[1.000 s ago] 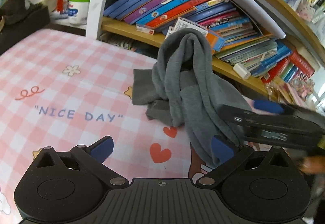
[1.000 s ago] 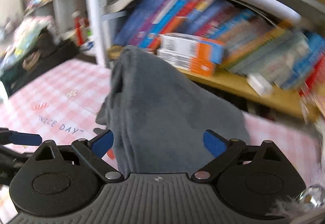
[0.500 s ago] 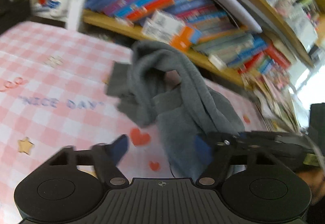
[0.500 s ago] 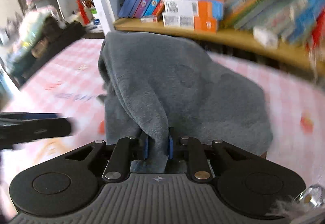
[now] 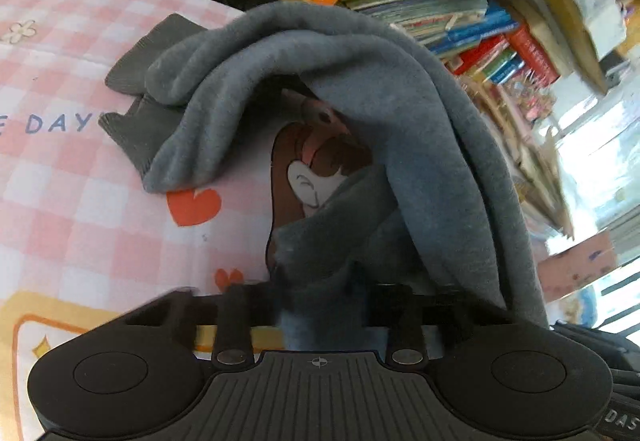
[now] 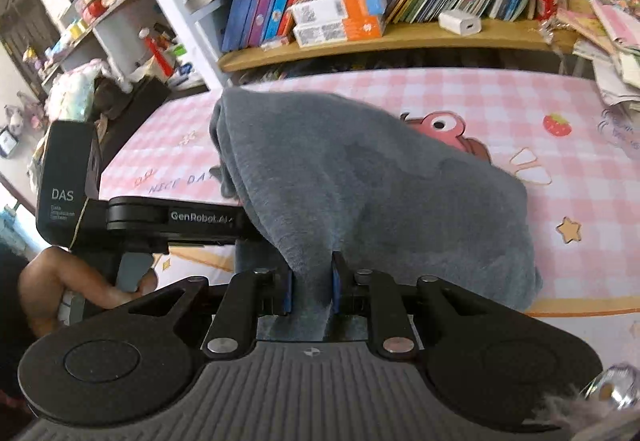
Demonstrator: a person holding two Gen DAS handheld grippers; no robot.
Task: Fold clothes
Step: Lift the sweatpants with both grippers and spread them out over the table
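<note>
A second ago both my grippers stood open beside the bunched grey fleece garment (image 6: 360, 177); now each has bitten in, so I judge I can lift and spread it. My right gripper (image 6: 311, 287) is clenched on a near fold. My left gripper (image 5: 320, 305) has pinched cloth too. The garment humps over the pink checked cloth-covered table (image 6: 520, 101).

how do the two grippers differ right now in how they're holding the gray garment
The right gripper shows its blue pads pressed on a narrow fold of the gray garment; on the left gripper cloth covers the pads. The right gripper takes the cloth head-on in the right wrist view; the left gripper comes in from the side there. Both have their jaws closed on the garment, lifted above the pink checked cloth.
</note>
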